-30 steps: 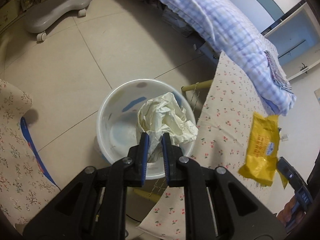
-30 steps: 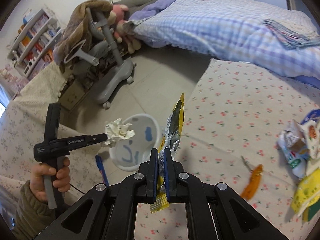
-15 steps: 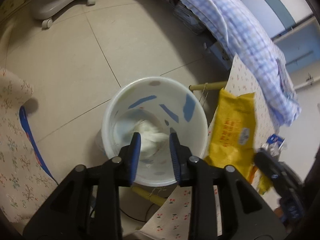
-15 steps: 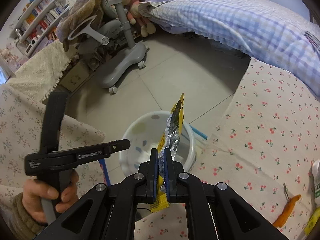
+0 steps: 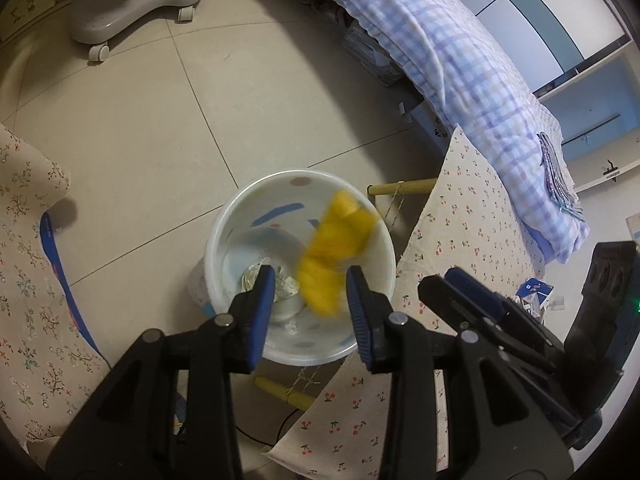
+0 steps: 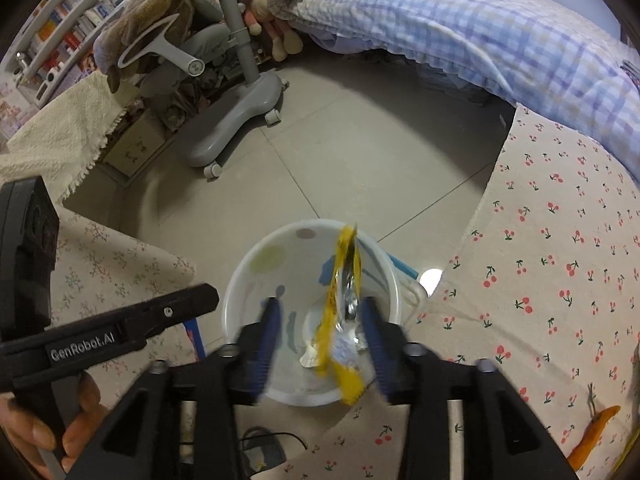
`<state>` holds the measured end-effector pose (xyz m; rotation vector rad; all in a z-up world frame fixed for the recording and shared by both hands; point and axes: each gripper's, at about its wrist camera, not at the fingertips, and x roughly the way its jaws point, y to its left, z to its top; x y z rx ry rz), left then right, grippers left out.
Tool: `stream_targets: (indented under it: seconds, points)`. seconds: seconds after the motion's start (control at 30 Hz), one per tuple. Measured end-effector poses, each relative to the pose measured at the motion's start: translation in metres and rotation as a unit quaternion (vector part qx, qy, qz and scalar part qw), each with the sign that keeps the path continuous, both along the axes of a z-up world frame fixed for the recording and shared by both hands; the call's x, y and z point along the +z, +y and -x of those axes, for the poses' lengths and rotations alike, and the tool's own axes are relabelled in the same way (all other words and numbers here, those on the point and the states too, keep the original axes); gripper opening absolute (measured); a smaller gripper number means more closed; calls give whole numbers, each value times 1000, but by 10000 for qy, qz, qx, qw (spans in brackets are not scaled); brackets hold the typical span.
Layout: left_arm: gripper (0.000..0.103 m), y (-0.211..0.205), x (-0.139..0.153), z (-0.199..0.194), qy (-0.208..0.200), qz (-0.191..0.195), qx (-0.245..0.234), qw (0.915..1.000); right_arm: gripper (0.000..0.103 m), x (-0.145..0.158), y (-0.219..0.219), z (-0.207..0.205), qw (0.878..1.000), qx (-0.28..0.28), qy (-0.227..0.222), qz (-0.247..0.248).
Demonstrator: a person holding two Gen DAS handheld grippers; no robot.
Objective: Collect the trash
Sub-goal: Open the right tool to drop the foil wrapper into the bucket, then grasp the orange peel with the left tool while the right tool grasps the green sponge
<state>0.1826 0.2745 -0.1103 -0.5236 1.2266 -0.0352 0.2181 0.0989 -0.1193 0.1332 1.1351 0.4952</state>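
A white bin [image 5: 224, 236] [image 6: 248, 280] with coloured spots stands on the tiled floor beside the table. A yellow snack wrapper [image 5: 332, 252] [image 6: 344, 300], blurred, falls free into the bin between my fingers. Crumpled white paper [image 5: 256, 274] [image 6: 310, 354] lies at the bin's bottom. My left gripper [image 5: 310, 298] is open and empty above the bin. My right gripper [image 6: 322, 332] is open just above the bin, no longer holding the wrapper; it also shows in the left wrist view [image 5: 472, 292].
A table with cherry-print cloth [image 6: 560, 264] [image 5: 460, 216] stands right of the bin, an orange scrap [image 6: 592, 436] on it. A grey chair base [image 6: 236, 120] [image 5: 140, 8] and a checked quilt [image 6: 480, 40] lie beyond. Floral fabric [image 5: 28, 280] hangs at left.
My left gripper let the crumpled paper drop into the bin and opened wider. My right gripper moved over the bin and opened, and the yellow wrapper is falling in.
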Motion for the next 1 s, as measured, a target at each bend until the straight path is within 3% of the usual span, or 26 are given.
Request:
stream_targets:
  seconds: [0.23,0.43,0.63,0.8,1.0]
  points:
    - [39,-10,10,6,-113,-59,-9,9999,54,25,-16,11,9996,-70,-284,-13]
    - [38,-39,26,15,-362,-110,-238,9990,54,62,-69,31,9968,-458,-647,-57]
    - [39,-89,35,27,-568,-167,-792,9951,60,108,-150,67,9876,-1065,-1128,-235]
    - [40,-143,39,39,-751,-239,-1353,9877,67,137,-240,99,9702,-1876,-1533,-82]
    - [47,-218,34,52,-889,-352,-2121,9726,68,124,-334,118,9519,-2856,-1115,6]
